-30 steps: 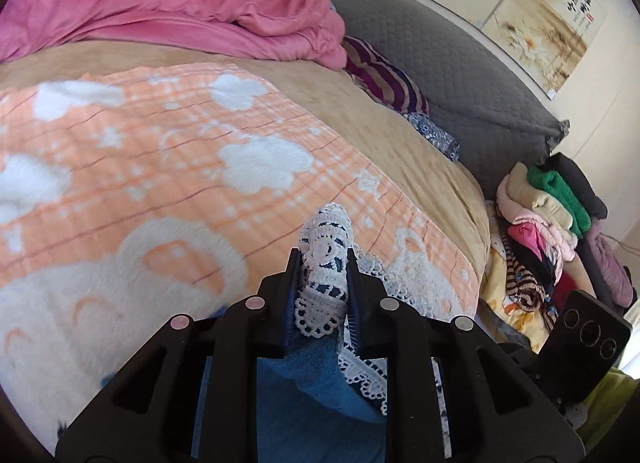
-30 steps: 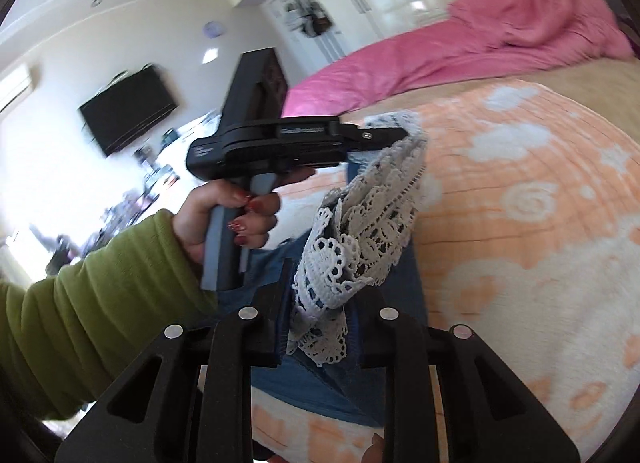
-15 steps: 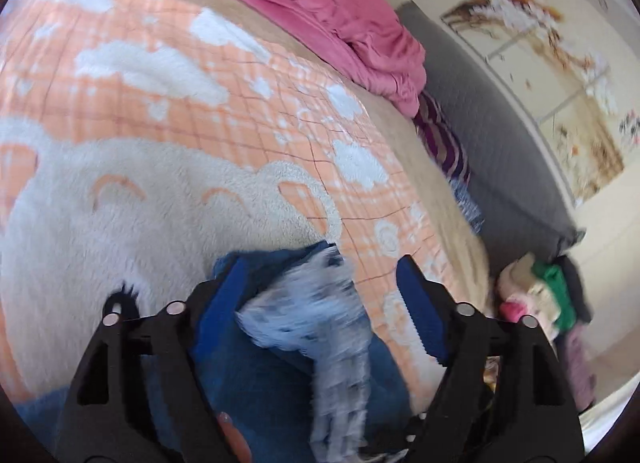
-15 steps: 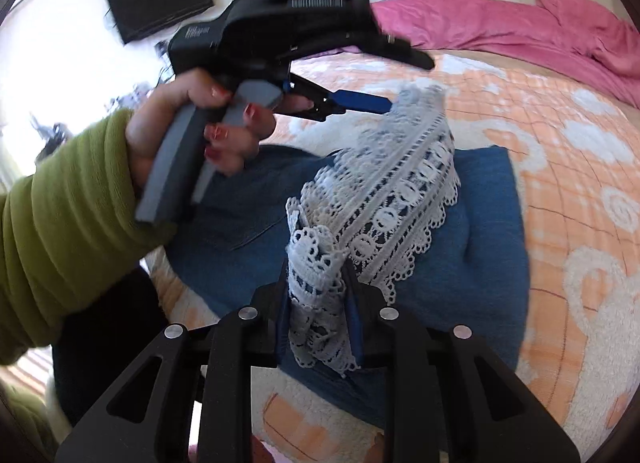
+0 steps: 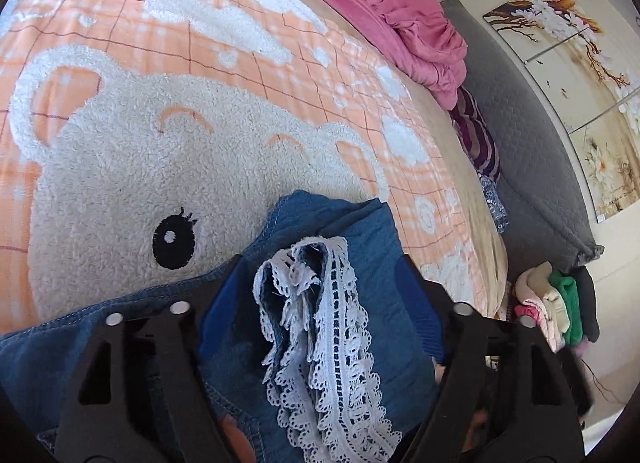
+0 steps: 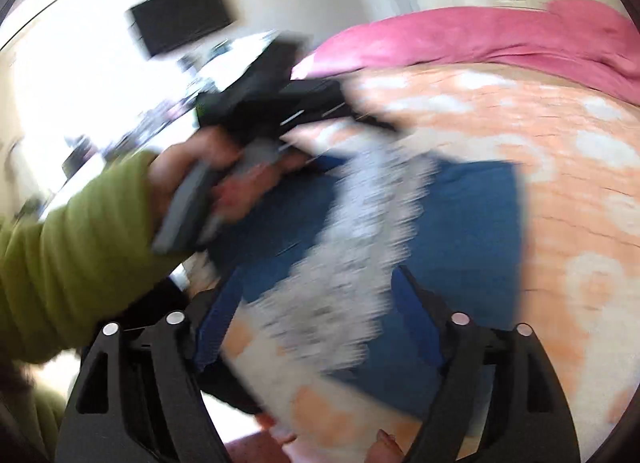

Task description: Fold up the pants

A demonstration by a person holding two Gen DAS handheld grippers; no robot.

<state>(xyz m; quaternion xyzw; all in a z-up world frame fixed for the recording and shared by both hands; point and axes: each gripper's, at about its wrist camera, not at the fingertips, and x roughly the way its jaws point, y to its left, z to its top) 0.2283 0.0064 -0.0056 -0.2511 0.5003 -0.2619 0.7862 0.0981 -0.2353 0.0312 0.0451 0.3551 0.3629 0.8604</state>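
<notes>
Because the soft, floppy blue pants (image 5: 352, 223) lie by the bear's eye (image 5: 174, 237) on the bed, with the left gripper (image 5: 320, 291) closing and the right gripper (image 6: 316, 295) opening, both holding nothing, grab the thick hem, not the thin lace (image 5: 328, 343).

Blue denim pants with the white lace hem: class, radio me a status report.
Left gripper off the cloth, jaws closing. Right gripper jaws opening, lace between, unpinched. Blue denim pants with white lace hem folded on orange bear blanket. Nothing in the way.
</notes>
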